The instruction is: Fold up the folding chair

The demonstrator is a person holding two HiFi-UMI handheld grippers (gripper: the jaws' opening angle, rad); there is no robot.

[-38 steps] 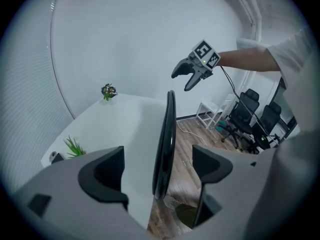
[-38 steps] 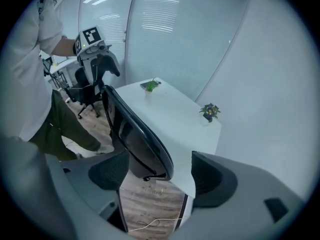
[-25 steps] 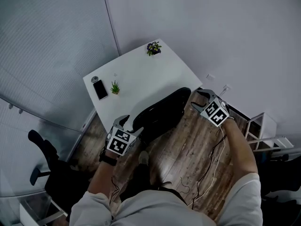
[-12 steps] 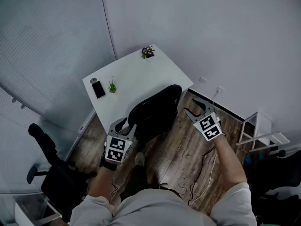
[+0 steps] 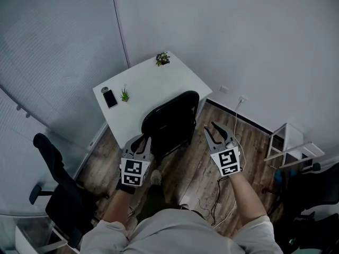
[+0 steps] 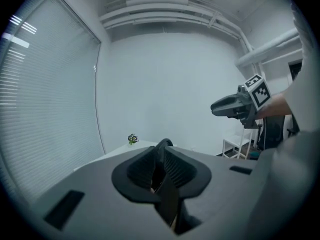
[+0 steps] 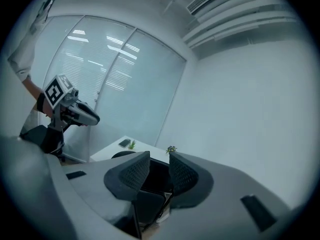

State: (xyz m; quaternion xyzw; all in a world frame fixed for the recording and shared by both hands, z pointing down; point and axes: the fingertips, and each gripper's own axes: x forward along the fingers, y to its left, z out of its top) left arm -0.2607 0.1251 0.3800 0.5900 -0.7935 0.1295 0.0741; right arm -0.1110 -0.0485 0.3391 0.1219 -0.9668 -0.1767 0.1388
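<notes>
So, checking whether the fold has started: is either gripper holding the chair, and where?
Nothing is held. The left gripper and right gripper have just been closing their jaws on air, left almost shut, right apart; the chair stands beyond both.

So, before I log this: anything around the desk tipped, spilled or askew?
Nothing stands out. The folding chair stands upright at the desk, with the phone, the plant beside it and the corner plant in order.

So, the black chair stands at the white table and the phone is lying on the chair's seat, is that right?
Not quite: the phone lies on the white table, beside a small plant, not on the seat. The black chair does stand at the table, as the head view shows.
</notes>
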